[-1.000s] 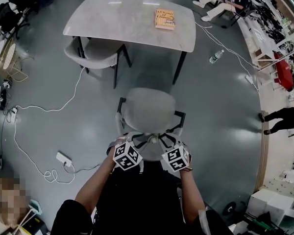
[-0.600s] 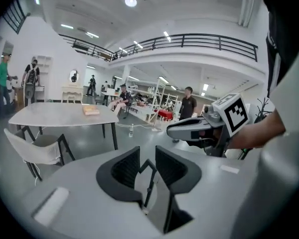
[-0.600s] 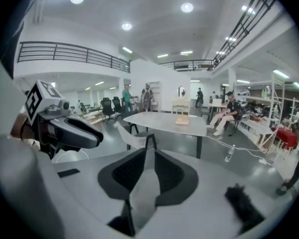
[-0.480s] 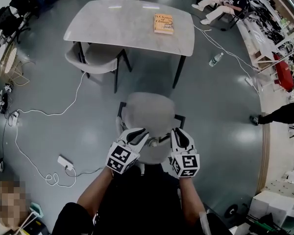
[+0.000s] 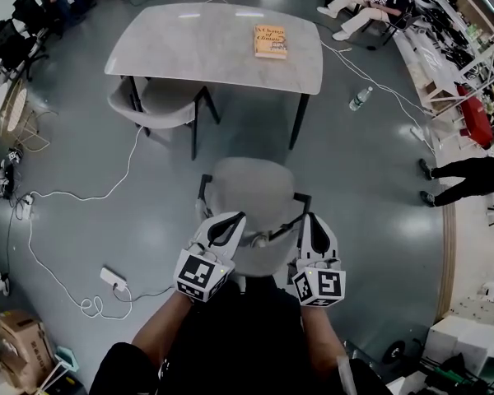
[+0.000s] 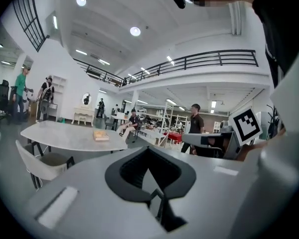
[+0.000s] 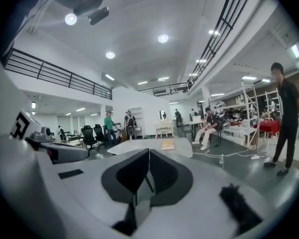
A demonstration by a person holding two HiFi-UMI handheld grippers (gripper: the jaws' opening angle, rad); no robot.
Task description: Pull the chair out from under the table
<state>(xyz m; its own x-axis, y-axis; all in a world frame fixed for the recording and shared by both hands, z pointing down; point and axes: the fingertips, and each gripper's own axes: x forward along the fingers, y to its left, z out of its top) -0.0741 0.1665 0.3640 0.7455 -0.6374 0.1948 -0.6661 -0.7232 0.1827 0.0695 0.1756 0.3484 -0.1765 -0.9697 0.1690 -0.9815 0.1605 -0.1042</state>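
Observation:
The grey chair (image 5: 251, 189) stands out in the open, a chair's length in front of the grey table (image 5: 214, 44). My left gripper (image 5: 230, 220) hovers over the left of the chair's back, pointing forward, clear of it. Its jaws are closing to shut with nothing between them. My right gripper (image 5: 314, 221) hovers over the right of the back, jaws likewise closed on nothing. In the left gripper view the shut jaw tips (image 6: 148, 150) point at the table (image 6: 65, 136). The right gripper view shows its shut tips (image 7: 148, 151) aimed at the table (image 7: 139, 146).
A second grey chair (image 5: 152, 101) is tucked under the table's left side. A book (image 5: 271, 41) lies on the table. A bottle (image 5: 360, 98), cables and a power strip (image 5: 113, 278) lie on the floor. People stand and sit at the room's edges.
Both grippers rose off the chair's back and tilted from pointing down to nearly level. Their jaws went from open to shut. The chair stayed put.

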